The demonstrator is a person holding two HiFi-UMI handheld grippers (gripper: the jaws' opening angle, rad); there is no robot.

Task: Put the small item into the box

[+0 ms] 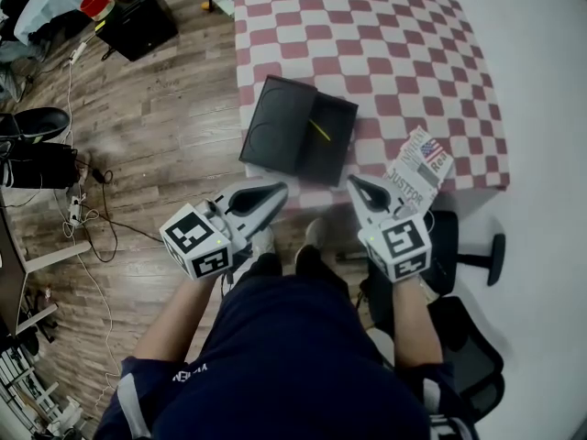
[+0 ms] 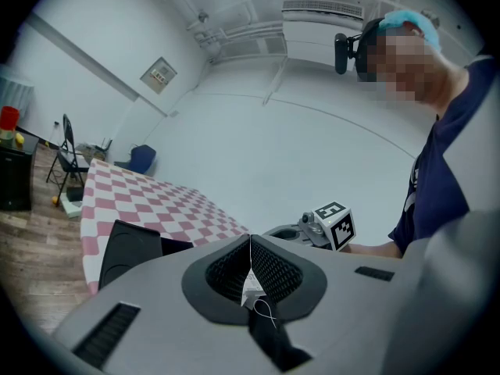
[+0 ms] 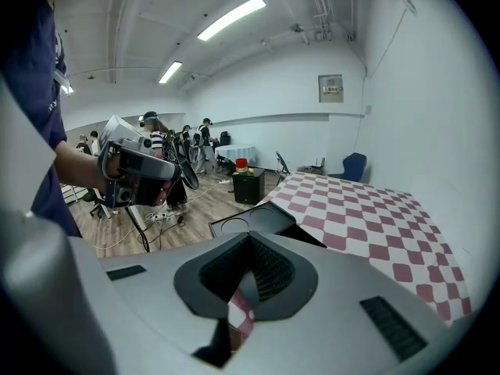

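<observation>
Box (image 1: 275, 126) lay open on the checkered table (image 1: 394, 53), a thin yellow stick (image 1: 319, 129) in its right half. Left gripper (image 1: 278, 191) pinched a small white tag (image 2: 251, 286); right gripper (image 1: 354, 184) was clenched on nothing.

the right gripper (image 3: 250, 244) fills the lower part of the view, its jaws pressed together with nothing between the ribbed pads. a bit of red-and-white check shows through the gap beneath them. ahead, a table (image 3: 375, 217) under a checked cloth runs away to the right. an open black box (image 3: 262, 221) sits at its near left corner, lid folded out to the left. at the left a hand holds the left gripper (image 3: 156, 170) above the wooden floor (image 3: 195, 209). far back stand people (image 3: 190, 143), a black cabinet (image 3: 248, 183) and a blue chair (image 3: 353, 165).
</observation>
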